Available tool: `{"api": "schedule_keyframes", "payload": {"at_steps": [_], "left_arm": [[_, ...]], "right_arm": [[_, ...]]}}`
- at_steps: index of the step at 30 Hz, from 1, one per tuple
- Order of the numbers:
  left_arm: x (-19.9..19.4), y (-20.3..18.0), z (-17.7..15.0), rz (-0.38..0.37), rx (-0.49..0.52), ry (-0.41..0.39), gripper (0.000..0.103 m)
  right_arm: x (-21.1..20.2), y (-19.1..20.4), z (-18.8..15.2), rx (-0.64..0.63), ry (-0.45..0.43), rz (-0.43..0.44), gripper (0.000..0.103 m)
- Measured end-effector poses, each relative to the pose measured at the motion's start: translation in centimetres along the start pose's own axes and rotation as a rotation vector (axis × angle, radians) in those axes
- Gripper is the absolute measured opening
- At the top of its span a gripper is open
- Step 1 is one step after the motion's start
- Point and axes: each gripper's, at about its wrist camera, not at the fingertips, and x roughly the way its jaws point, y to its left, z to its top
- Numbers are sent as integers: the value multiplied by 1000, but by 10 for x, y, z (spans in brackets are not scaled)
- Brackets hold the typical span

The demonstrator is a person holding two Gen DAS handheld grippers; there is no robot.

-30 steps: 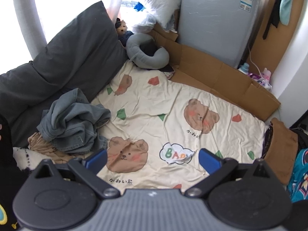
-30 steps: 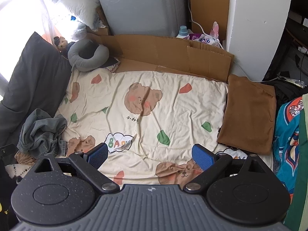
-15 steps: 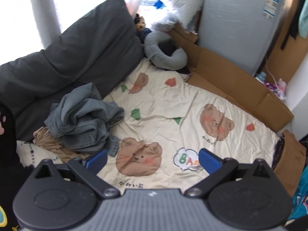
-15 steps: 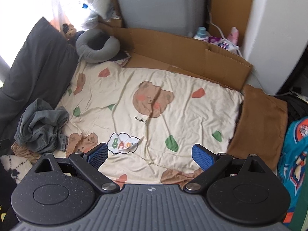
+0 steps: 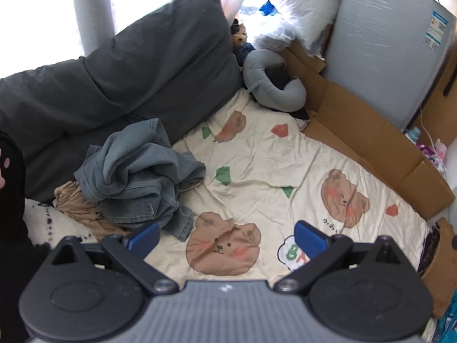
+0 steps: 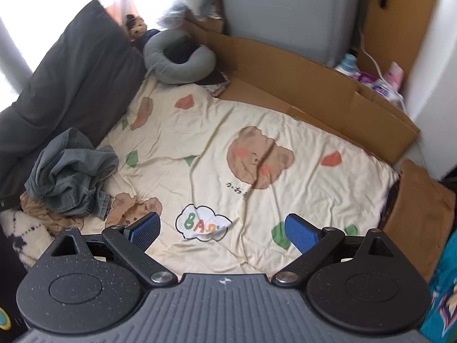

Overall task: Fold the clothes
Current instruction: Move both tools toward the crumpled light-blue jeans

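A crumpled heap of blue-grey jeans (image 5: 137,177) lies on the left side of the bear blanket (image 5: 265,177), up against the dark grey pillow (image 5: 120,80). A tan cloth (image 5: 77,205) pokes out from under the jeans. The left gripper (image 5: 227,235) hangs above the blanket with its fingers spread wide and holding nothing; the jeans are just past its left finger (image 5: 144,235). The right gripper (image 6: 222,230) also has its fingers spread and empty, and the jeans (image 6: 71,174) lie well off to its left.

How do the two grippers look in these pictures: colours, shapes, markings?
Both look alike. The left gripper and the right gripper each have a grey ribbed body with a small mark in the middle, two round black discs, black link arms with silver pins, and blue ribbed fingers.
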Motion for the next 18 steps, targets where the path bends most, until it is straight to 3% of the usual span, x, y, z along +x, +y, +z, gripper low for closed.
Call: {"api": "schedule_keyframes", "payload": {"at_steps": [18], "left_arm": [[71, 42, -5, 64, -133, -35, 94]], "right_arm": [[94, 73, 24, -260, 76, 37, 97]]}}
